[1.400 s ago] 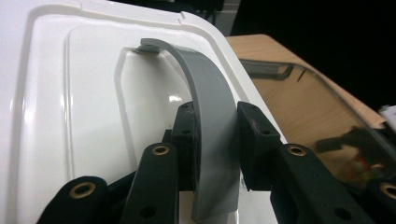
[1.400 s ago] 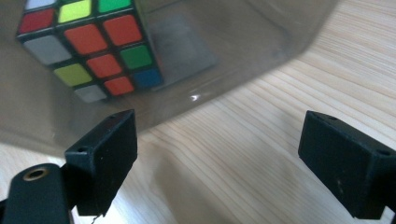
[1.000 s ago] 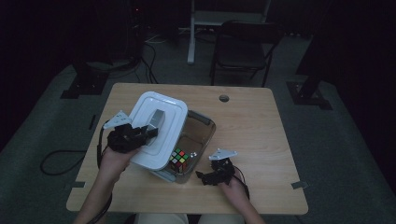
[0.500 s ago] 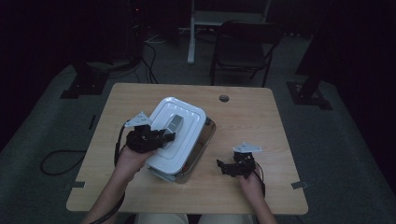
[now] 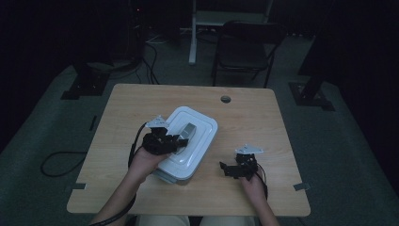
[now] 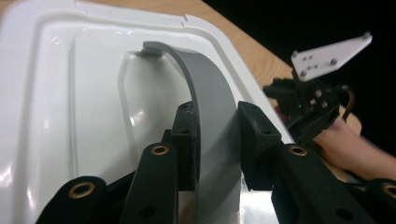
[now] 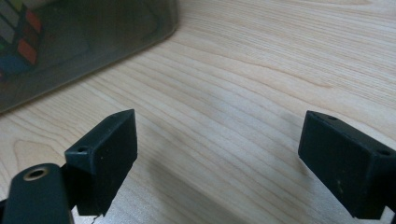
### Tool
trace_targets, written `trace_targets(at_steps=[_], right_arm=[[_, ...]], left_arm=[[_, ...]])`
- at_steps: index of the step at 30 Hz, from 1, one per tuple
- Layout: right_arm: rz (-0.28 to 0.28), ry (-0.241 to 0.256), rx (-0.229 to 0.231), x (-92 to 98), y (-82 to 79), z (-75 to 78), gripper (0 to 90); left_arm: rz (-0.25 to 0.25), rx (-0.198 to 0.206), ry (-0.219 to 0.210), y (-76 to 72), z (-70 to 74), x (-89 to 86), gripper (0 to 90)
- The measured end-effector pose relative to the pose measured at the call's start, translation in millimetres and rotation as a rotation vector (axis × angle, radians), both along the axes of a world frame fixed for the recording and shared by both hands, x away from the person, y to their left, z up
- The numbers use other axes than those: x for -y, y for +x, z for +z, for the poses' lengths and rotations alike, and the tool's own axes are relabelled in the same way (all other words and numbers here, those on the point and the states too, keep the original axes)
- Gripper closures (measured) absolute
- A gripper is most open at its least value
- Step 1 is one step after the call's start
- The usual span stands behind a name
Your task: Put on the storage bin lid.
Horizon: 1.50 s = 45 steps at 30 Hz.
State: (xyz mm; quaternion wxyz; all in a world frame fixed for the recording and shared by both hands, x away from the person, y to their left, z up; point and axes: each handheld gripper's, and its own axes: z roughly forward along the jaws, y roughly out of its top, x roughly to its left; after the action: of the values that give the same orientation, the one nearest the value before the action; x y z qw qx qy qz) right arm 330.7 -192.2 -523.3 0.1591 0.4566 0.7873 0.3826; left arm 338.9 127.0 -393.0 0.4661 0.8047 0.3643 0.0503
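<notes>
- Step in hand, by the look of it: seating the white rectangular plastic lid (image 5: 190, 141) on the smoky translucent storage box (image 5: 175, 175) in the middle of the pale wooden worktop (image 5: 254, 117).
- Left tool (image 5: 178, 141) clamped on the lid's curved grey strap handle (image 6: 210, 116), jaws pressed against both faces of the strap low on its arch.
- Right tool (image 5: 229, 168) spread wide, holding nothing, hovering low over bare wood just beside the box's right-hand side.
- Multicoloured puzzle cube (image 7: 18, 39) visible through the box wall, so contents sit inside and under the lid.
- Best kept level: lower evenly so the rim meets the box all round rather than one corner first.
- Worth checking the near corner of the box, which seems to peek out beneath the lid's edge; a slight slide to square the outlines may be needed.
- Grip better loosened only once the lid rests flat; letting go while tilted risks a skewed seat.
- Free tool could steady the box wall against sliding during any press-down.
- Gentle downward pressure through the handle, no twisting, since the strap looks flexible.
</notes>
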Motion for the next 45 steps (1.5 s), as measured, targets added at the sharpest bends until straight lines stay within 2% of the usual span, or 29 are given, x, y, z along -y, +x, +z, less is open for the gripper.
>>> trace_targets(at_steps=[3,9,10,12,13,18,23,25,26,28,29,30,31,33,35,36,40,43,44,45], right_arm=[[0.002,0.008,-0.001,0.6,0.1,0.0,11.7],[0.006,0.012,-0.004,0.4,0.1,-0.6,11.7],[0.009,0.004,-0.01,-0.5,0.1,-1.3,11.7],[0.012,0.002,-0.011,-1.0,0.3,-1.7,11.7],[0.012,0.002,-0.011,-1.0,0.3,-1.7,11.7],[0.009,0.003,-0.012,-0.7,0.0,-1.3,11.7],[0.012,-0.003,-0.013,-1.5,-0.3,-2.1,11.7],[0.016,-0.012,-0.013,-2.3,-0.3,-2.5,11.7],[0.021,-0.018,-0.009,-3.6,-0.7,-2.7,11.7],[0.022,-0.019,-0.009,-3.8,-0.8,-2.7,11.7],[0.022,-0.017,-0.008,-3.5,-0.7,-2.8,11.7],[0.022,-0.017,-0.008,-3.5,-0.7,-2.8,11.7],[0.019,-0.017,-0.008,-3.3,-0.8,-2.8,11.7],[0.019,-0.018,-0.008,-3.3,-0.9,-2.8,11.7],[0.018,-0.021,-0.007,-3.4,-0.9,-2.8,11.7],[0.017,-0.02,-0.008,-3.5,-1.0,-2.8,11.7],[0.014,-0.021,-0.007,-3.2,-0.8,-2.8,11.7],[0.011,-0.023,-0.005,-3.2,-0.8,-2.8,11.7],[0.014,-0.022,-0.006,-3.2,-0.7,-2.9,11.7],[0.014,-0.023,-0.006,-3.5,-0.8,-2.9,11.7]], left_arm=[[0.001,-0.025,-0.021,2.3,-2.5,-1.5,70.8],[-0.006,-0.027,-0.029,1.4,-2.0,-3.0,68.8],[-0.01,-0.021,-0.027,-0.2,-0.1,-4.2,56.5],[0.0,0.003,-0.022,-2.7,3.2,-6.5,54.5],[0.0,0.003,-0.022,-2.7,3.2,-6.5,49.6],[0.038,0.017,-0.033,-4.0,11.2,-19.5,47.2],[0.078,0.02,-0.058,-4.3,8.1,-35.9,40.7],[0.079,0.024,-0.065,-4.1,8.3,-40.0,38.3],[0.101,0.021,-0.067,-3.6,9.6,-44.9,28.1],[0.109,0.022,-0.074,-3.7,10.8,-47.9,26.9],[0.123,0.042,-0.065,-3.7,12.4,-52.6,25.1],[0.123,0.042,-0.065,-3.7,12.4,-52.6,18.9],[0.123,0.042,-0.065,-3.7,12.4,-52.6,18.9],[0.16,0.066,-0.05,-3.7,13.1,-61.6,16.9],[0.19,0.067,-0.054,-3.5,11.2,-65.9,4.1],[0.203,0.069,-0.053,-3.6,10.3,-67.8,1.2],[0.234,0.084,-0.058,-2.5,8.5,-77.6,1.2],[0.305,0.099,-0.062,2.4,5.7,-90.2,1.2],[0.305,0.099,-0.062,2.4,5.7,-90.2,1.2],[0.361,0.126,-0.053,5.5,-0.9,-94.9,1.2]])
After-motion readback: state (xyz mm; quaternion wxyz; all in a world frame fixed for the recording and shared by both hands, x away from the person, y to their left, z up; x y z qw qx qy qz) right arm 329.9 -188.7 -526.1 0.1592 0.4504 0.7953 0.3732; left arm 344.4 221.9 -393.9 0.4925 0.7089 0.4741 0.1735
